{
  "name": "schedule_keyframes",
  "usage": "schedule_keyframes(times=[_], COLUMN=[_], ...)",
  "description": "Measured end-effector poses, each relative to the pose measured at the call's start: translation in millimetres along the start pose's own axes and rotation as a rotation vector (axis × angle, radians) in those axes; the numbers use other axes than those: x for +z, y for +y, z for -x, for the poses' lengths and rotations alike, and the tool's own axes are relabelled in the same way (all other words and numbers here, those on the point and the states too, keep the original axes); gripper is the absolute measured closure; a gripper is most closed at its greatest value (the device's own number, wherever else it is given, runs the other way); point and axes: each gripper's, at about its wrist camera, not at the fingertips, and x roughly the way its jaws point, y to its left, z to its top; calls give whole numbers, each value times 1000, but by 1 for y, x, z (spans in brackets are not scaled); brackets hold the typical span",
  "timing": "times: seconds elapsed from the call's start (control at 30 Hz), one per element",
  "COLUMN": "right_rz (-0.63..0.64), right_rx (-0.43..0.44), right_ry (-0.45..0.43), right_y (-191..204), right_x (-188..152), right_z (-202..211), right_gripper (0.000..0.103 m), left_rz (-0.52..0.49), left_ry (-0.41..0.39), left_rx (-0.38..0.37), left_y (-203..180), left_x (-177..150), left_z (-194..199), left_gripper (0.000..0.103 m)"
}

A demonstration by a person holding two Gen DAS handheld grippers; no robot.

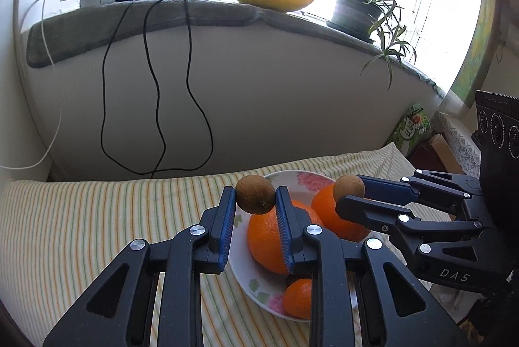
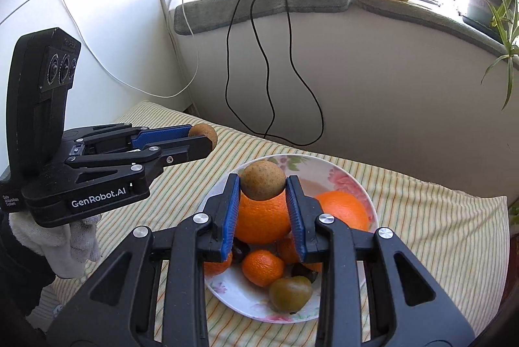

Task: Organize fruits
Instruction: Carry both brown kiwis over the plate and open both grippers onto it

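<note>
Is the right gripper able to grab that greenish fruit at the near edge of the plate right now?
Probably not yet: the right gripper is shut on a brown fruit. The greenish fruit lies uncovered on the plate, so the way looks free otherwise.

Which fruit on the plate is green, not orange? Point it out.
The greenish round fruit at the plate's near rim, beside the small mandarin. The rest showing clearly are orange.

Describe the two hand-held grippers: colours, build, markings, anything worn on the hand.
Both are matte black scissor-linkage frames with silver pivot pins and ribbed blue pads. The left hand-held gripper reads "GenRobot.AI" and "Data Acquisition System" in white and has an upright black camera block with three round lenses; a white knit glove shows beneath it. The right hand-held gripper reads "DAS". No cables visible on either.
</note>
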Motion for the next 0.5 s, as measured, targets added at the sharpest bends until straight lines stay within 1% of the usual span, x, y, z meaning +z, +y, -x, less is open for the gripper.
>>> schedule_keyframes(times=[0.13, 0.3, 0.5], right_rz=[-11, -40, -41], right_rx=[-11, -1, -7], right_ry=[2, 13, 26], right_y=[-15, -32, -40], right_x=[1, 2, 4], right_z=[-2, -10, -23], right_gripper=[73, 73, 73], left_rz=[-3, -3, -6], left_ry=[16, 38, 54], left_rx=[-13, -22, -25], left_y=[-7, -12, -13], left_x=[5, 10, 13], left_z=[-11, -26, -35], left_gripper=[80, 80, 80])
